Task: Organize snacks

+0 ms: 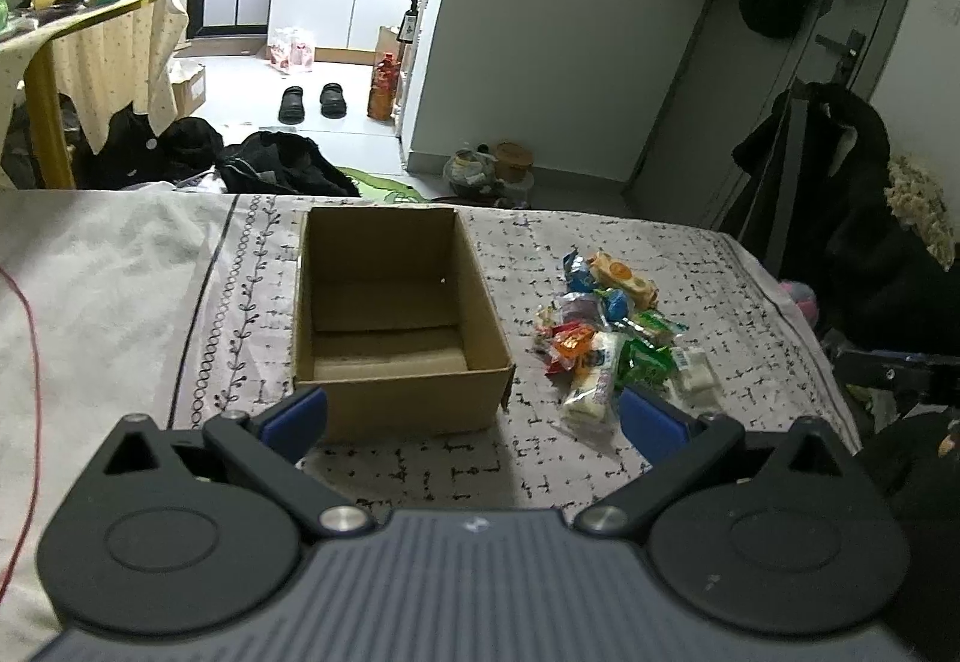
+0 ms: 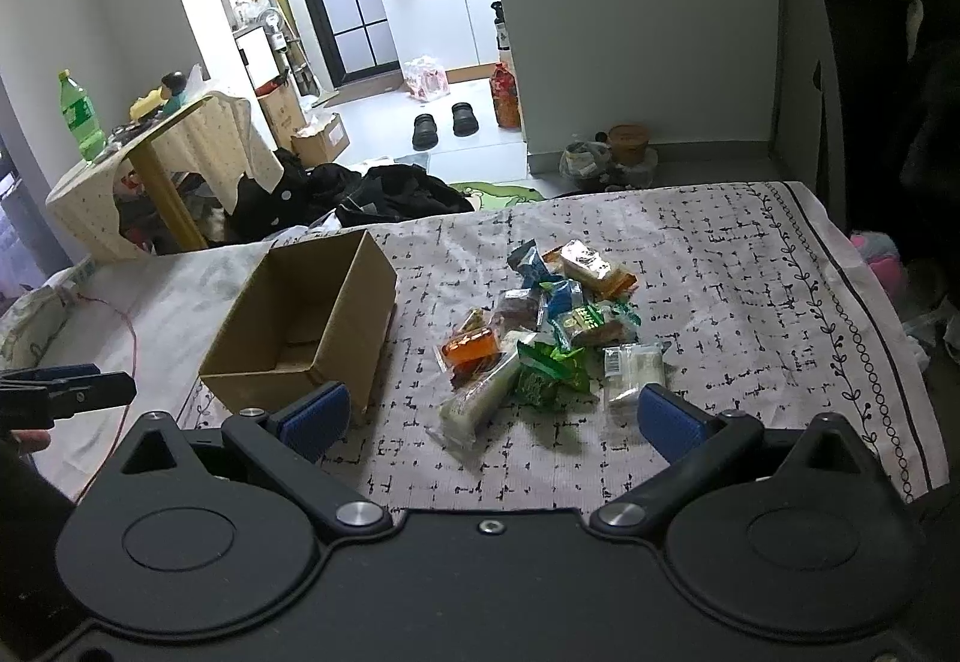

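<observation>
While both claws gape, box adjoins snacks.

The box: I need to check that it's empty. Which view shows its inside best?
The left wrist view: it faces the box squarely, showing a bare floor and all inner walls. The right wrist view shows it obliquely, its near wall hiding part of the floor.

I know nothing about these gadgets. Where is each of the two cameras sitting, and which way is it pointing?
Left wrist view: rides on the left gripper, looking forward between its open jaws at the empty cardboard box, snack pile off to the right.
Right wrist view: rides on the right gripper, open jaws framing the snack pile; the box and the left gripper show at left.
Shared: box, snacks, patterned cloth, and the pair of black shoes beyond.
</observation>
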